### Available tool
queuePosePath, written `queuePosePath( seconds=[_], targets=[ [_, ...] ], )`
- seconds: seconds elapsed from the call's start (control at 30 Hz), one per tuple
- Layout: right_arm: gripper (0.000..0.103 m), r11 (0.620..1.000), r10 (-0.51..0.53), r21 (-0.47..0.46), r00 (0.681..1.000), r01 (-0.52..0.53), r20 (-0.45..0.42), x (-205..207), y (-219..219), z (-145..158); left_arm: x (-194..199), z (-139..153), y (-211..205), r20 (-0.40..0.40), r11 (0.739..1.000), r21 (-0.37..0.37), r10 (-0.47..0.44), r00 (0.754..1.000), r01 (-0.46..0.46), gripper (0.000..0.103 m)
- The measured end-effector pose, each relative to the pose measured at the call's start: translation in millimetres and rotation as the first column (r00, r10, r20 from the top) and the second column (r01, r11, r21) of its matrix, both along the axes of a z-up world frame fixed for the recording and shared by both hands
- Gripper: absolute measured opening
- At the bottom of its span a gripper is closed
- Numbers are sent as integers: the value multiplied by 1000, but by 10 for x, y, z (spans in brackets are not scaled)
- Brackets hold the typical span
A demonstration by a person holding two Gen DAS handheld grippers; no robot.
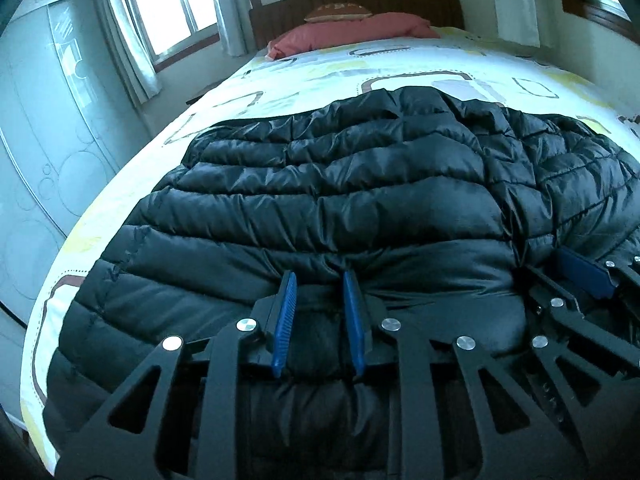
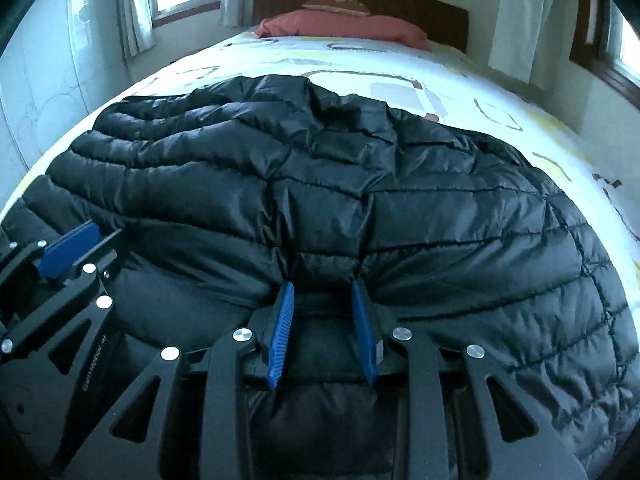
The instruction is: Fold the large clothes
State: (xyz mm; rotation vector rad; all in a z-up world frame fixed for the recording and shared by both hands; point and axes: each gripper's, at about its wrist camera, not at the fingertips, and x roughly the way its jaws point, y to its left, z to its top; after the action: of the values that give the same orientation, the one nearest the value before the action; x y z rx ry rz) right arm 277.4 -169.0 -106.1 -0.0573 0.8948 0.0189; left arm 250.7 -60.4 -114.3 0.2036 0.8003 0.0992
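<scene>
So the black puffer jacket is spread out across the near half of the bed, quilted side up, with its near edge bunched up right at the foot end. Both tongs are clamped on that near edge — the left gripper has a fold of the shiny fabric pinched between its blue pads, and the right gripper is doing the same just beside it, a bit further along the hem. Fabric puckers into each pinch point.

Further out, the sheet has a pale yellow and brown square pattern. A pink pillow sits at the far end against the dark headboard, with curtained windows off to the sides.
</scene>
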Motion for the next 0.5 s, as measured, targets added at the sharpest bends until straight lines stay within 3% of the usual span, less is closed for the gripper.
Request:
queuePosePath(
  seconds=[0.23,0.4,0.5],
  targets=[
    [30,1000,-2,-3,1000,2,28,-64,12,-14,-55,65,128,0,997,-81,-15,1000,15,24],
    [30,1000,-3,-7,999,3,40,-103,22,-25,-213,187,298,19,996,-88,-9,1000,11,25],
    [30,1000,-3,-7,999,3,44,-119,26,-17,-284,321,523,40,993,-114,32,999,-27,32]
  ],
)
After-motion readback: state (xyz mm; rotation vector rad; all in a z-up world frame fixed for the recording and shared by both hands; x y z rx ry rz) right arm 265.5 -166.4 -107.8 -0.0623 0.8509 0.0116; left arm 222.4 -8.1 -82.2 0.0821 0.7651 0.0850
